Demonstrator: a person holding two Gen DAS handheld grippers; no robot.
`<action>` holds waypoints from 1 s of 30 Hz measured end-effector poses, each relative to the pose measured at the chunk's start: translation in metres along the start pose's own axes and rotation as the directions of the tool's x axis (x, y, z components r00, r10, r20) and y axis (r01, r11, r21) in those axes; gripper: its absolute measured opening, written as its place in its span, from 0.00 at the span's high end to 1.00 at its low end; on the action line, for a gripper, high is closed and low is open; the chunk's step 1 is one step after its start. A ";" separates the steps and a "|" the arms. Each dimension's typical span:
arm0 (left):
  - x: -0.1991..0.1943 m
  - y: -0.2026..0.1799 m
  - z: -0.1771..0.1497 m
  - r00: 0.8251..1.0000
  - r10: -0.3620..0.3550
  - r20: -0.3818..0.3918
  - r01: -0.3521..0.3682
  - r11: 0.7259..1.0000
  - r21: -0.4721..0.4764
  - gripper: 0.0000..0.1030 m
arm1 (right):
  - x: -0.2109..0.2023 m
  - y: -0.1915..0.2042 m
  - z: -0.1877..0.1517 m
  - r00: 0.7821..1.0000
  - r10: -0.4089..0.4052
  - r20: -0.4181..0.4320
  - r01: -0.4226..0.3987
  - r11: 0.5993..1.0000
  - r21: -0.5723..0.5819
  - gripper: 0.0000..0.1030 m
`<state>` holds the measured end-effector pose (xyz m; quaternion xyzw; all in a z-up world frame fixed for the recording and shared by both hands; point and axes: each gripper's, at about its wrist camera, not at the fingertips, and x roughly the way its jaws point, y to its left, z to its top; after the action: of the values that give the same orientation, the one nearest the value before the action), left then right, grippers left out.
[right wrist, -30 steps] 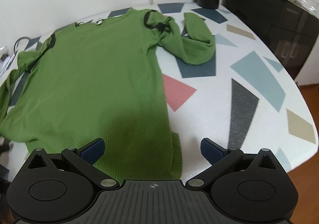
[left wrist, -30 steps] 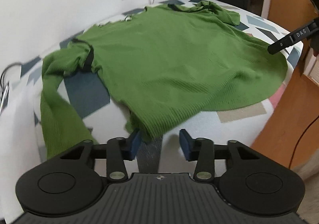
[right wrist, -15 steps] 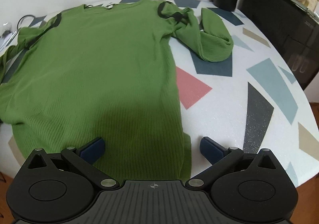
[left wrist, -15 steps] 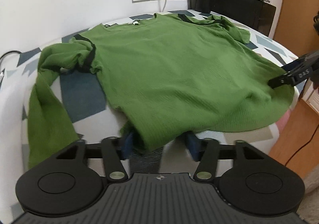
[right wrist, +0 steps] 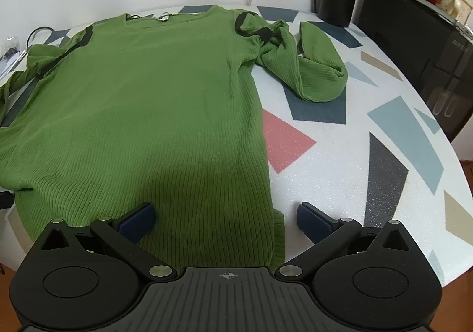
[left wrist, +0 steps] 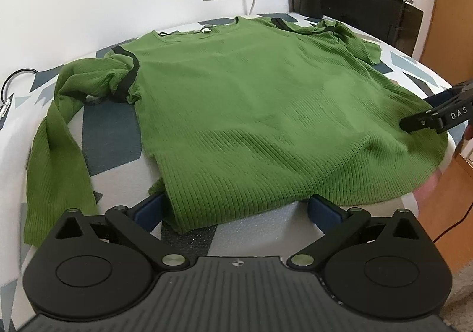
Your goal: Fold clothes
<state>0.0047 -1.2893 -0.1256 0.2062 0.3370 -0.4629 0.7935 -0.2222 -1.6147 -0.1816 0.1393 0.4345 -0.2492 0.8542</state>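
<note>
Between both grippers' spread fingers (left wrist: 149, 211): sweater (left wrist: 266, 113) hem.

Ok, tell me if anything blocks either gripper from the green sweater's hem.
Nothing visible does. The left gripper, its jaws opening, already straddles one hem corner of the green sweater; the right gripper stands open over the other corner, pads clear of the cloth.

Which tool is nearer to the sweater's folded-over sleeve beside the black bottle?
Right. The right tool straddles the sweater's hem corner on the folded sleeve's side. The left tool, jaws opening, sits at the opposite hem corner, farther away.
</note>
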 end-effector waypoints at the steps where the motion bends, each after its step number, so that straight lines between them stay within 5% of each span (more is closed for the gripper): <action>1: 0.000 -0.001 0.000 1.000 0.007 -0.002 -0.007 1.000 -0.007 0.00 | 0.000 0.000 -0.001 1.000 0.000 0.003 0.000 1.000 0.000 0.01; 10: -0.001 -0.006 0.000 0.999 0.046 -0.012 -0.046 0.998 -0.044 0.00 | -0.002 0.000 -0.006 0.999 0.006 0.040 -0.005 1.000 -0.005 0.01; 14: -0.008 -0.008 0.002 0.998 -0.025 -0.053 0.026 0.999 0.025 0.02 | -0.005 -0.003 -0.004 0.999 0.037 0.008 -0.037 0.999 -0.027 0.01; 19: -0.021 -0.018 0.002 0.993 -0.090 -0.081 0.103 0.977 0.187 0.37 | -0.025 -0.016 -0.012 0.990 0.136 -0.023 -0.136 0.990 -0.031 0.02; 26: -0.014 -0.018 0.010 0.997 -0.065 -0.050 0.075 0.967 0.242 0.46 | -0.038 -0.025 -0.027 0.988 0.154 -0.013 -0.154 0.988 -0.028 0.29; 30: -0.008 -0.014 0.016 0.997 -0.053 -0.054 0.062 0.980 0.191 0.62 | -0.042 -0.026 -0.028 0.989 0.146 -0.005 -0.146 0.989 0.003 0.48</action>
<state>-0.0047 -1.3013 -0.1086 0.2834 0.3154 -0.5112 0.7476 -0.2763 -1.6112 -0.1643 0.1726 0.4248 -0.1862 0.8690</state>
